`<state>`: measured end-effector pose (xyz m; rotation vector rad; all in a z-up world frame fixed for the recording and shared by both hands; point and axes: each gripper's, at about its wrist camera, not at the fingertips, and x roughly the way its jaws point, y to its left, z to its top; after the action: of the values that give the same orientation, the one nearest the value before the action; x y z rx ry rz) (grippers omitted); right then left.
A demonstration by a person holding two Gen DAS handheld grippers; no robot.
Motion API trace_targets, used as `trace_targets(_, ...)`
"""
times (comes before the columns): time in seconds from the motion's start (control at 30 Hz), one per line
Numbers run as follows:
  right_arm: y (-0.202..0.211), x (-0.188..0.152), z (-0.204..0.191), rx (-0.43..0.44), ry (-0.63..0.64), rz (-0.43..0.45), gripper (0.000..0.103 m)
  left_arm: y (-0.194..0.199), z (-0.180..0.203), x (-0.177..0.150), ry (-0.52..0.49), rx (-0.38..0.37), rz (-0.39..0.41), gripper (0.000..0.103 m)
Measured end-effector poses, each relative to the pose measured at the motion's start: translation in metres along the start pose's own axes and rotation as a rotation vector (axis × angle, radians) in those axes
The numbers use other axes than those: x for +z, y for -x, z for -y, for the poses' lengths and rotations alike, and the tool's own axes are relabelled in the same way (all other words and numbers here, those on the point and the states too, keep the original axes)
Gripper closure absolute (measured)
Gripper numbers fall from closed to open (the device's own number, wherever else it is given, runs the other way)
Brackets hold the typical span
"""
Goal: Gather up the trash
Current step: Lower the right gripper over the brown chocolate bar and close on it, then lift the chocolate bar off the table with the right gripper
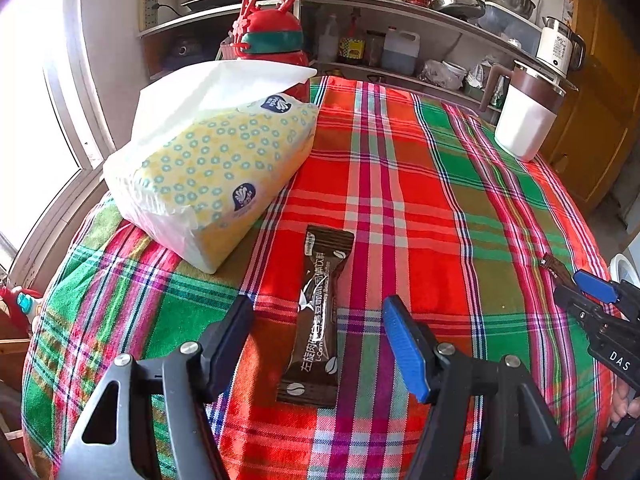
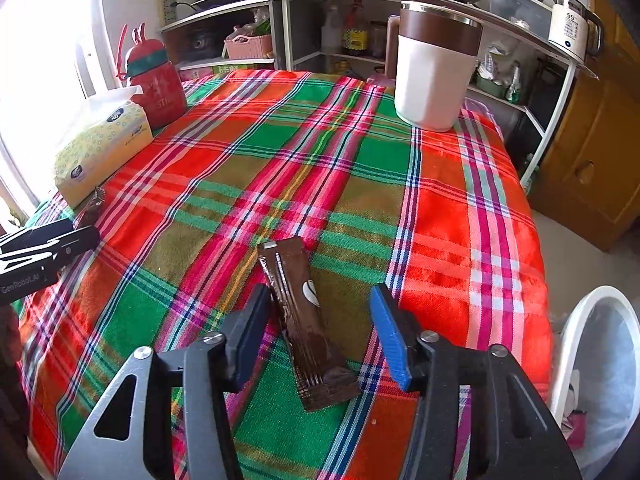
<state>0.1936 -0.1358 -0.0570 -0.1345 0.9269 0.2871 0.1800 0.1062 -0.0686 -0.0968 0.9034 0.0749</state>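
Two brown coffee sachets lie flat on the plaid tablecloth. One sachet (image 1: 320,312) lies between the fingers of my left gripper (image 1: 316,320), which is open and straddles it. The other sachet (image 2: 304,320) lies between the fingers of my right gripper (image 2: 320,316), also open around it. The right gripper (image 1: 592,292) shows at the right edge of the left wrist view, with its sachet's tip (image 1: 554,265) just beyond. The left gripper (image 2: 44,246) shows at the left edge of the right wrist view. A white trash bin (image 2: 600,360) with a plastic liner stands beside the table at lower right.
A yellow tissue pack (image 1: 208,176) and a red bottle (image 1: 272,36) stand at the table's far left. A white and brown mug (image 2: 434,68) stands at the far right. Kitchen shelves (image 2: 360,20) with pots and bottles are behind. A window is on the left.
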Motion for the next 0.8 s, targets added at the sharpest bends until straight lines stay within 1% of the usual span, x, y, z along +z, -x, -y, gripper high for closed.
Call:
trace_targets(0.23, 0.0016, -0.0016, -0.002, 0.017, -0.005, 0.001, 0.07, 0.0001, 0.0016, 0.0002, -0.009, 0.011, 0.003, 0.051)
trace_targets(0.3, 0.0021, -0.0022, -0.0019, 0.022, -0.011, 0.001, 0.073, 0.0002, 0.0016, 0.0005, -0.009, 0.011, 0.004, 0.058)
trace_targets(0.57, 0.0037, -0.0037, 0.0002, 0.026, -0.028, 0.002, 0.079, 0.0009, 0.0003, 0.0008, -0.003, 0.003, 0.007, 0.075)
trace_targets(0.67, 0.0039, -0.0041, 0.0008, 0.021, -0.033, 0.002, 0.083, 0.0017, -0.0008, 0.0009, -0.001, 0.002, 0.007, 0.078)
trace_targets(0.77, 0.0043, -0.0042, 0.0016, 0.024, -0.041, 0.002, 0.083, 0.0033, -0.001, 0.0008, 0.002, -0.008, 0.009, 0.08)
trace_targets(0.8, 0.0047, -0.0045, 0.0021, 0.026, -0.045, 0.003, 0.083, 0.004, -0.001, 0.0009, 0.003, -0.015, 0.01, 0.082)
